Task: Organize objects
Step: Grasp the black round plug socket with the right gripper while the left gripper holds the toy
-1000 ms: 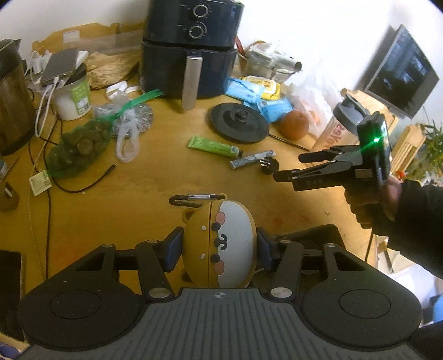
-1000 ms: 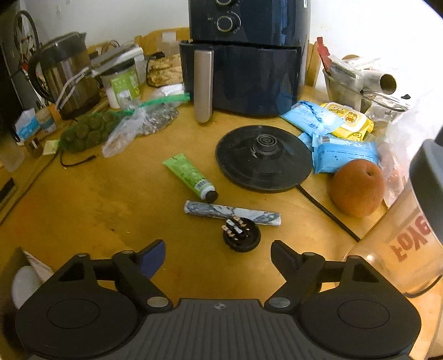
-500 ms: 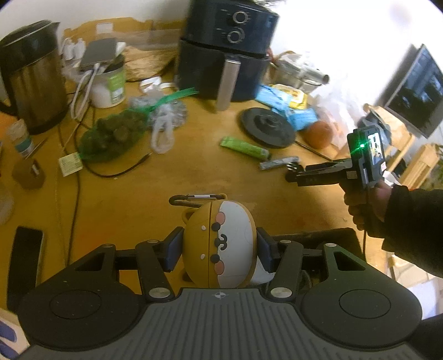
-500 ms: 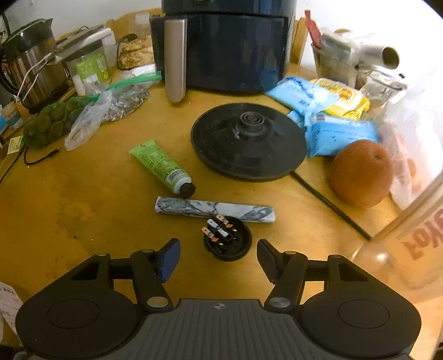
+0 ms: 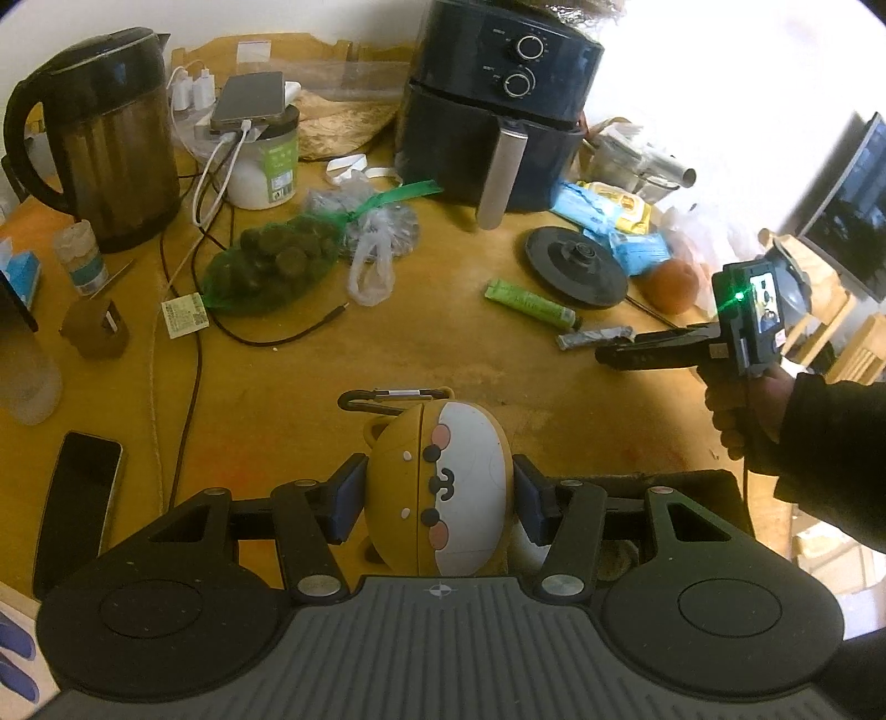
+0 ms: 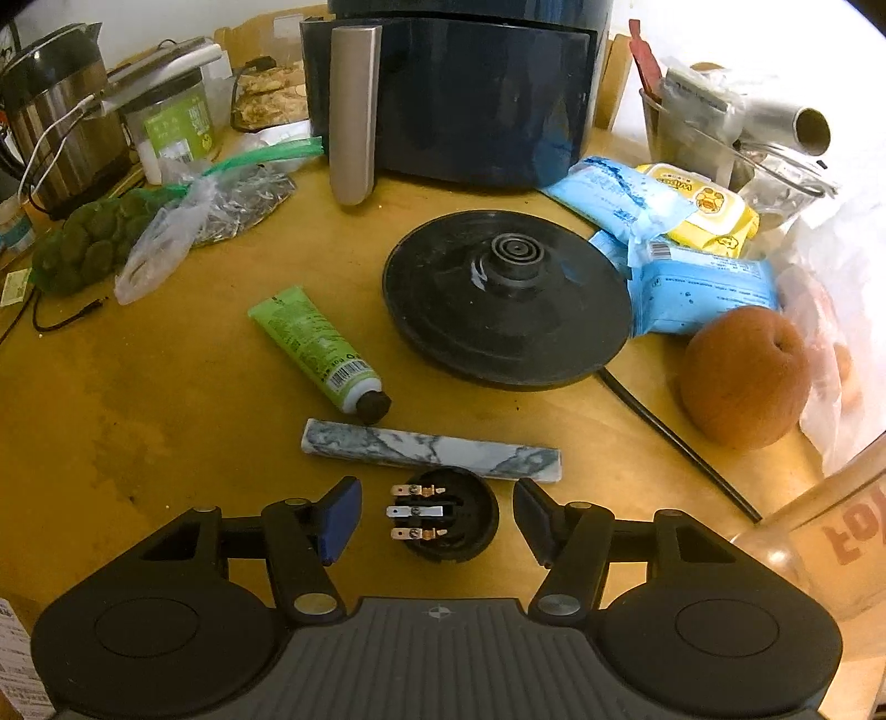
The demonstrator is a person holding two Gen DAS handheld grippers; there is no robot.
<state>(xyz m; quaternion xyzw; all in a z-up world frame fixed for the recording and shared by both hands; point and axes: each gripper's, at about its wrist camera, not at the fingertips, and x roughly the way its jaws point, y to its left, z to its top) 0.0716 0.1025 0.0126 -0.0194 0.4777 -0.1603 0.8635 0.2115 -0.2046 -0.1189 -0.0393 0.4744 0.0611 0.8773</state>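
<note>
Work surface: a wooden table (image 5: 288,387) with a yellowish, scuffed and stained top. Rear boundary: a plain white wall (image 5: 221,16), with a wooden chair back (image 5: 266,44) against the table's far edge. Right side — strong white light washes out the wall; a dark flat screen (image 5: 853,210) stands there, with light wooden furniture (image 5: 830,310) below it.

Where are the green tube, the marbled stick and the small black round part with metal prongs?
green tube (image 6: 310,340), right wrist view, middle of its body
marbled stick (image 6: 432,448), right wrist view, mid-length
black round part (image 6: 443,515), right wrist view, its pronged face
</note>
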